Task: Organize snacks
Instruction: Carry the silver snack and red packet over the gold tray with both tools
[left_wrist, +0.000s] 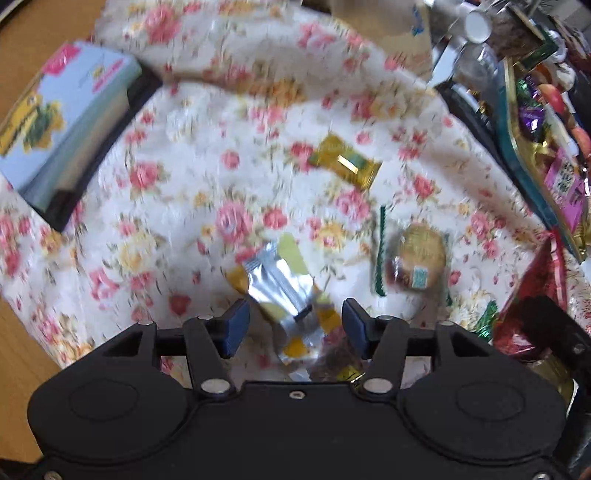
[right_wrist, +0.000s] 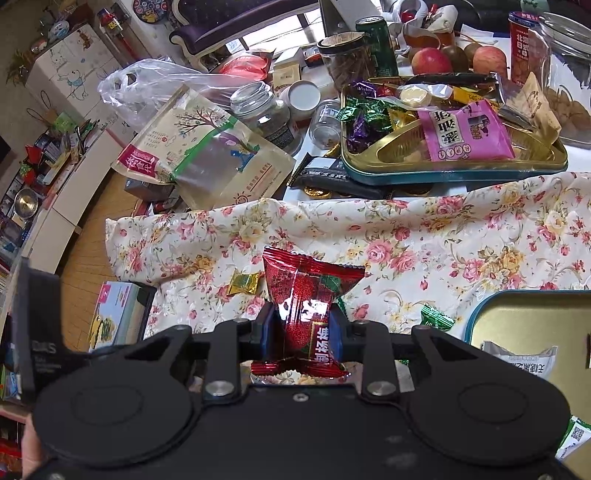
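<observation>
My left gripper (left_wrist: 293, 317) points down at the floral cloth (left_wrist: 207, 155) and stands open. A silver and yellow snack packet (left_wrist: 280, 280) lies between its blue pads without being pressed; the view is blurred. Farther off on the cloth lie a gold wrapped candy (left_wrist: 345, 160) and a round cookie in a clear wrapper (left_wrist: 417, 258). My right gripper (right_wrist: 301, 328) is shut on a red foil snack packet (right_wrist: 310, 291), held upright above the cloth (right_wrist: 443, 240). The same red packet (left_wrist: 535, 295) shows at the right edge of the left wrist view.
An open teal tin (right_wrist: 476, 321) with a gold inside holds a white packet (right_wrist: 517, 358) at the lower right. Behind the cloth a second tin (right_wrist: 454, 173) is heaped with snacks, among jars, apples and a kraft pouch (right_wrist: 207, 155). A light blue box (left_wrist: 66, 122) lies at the cloth's left edge.
</observation>
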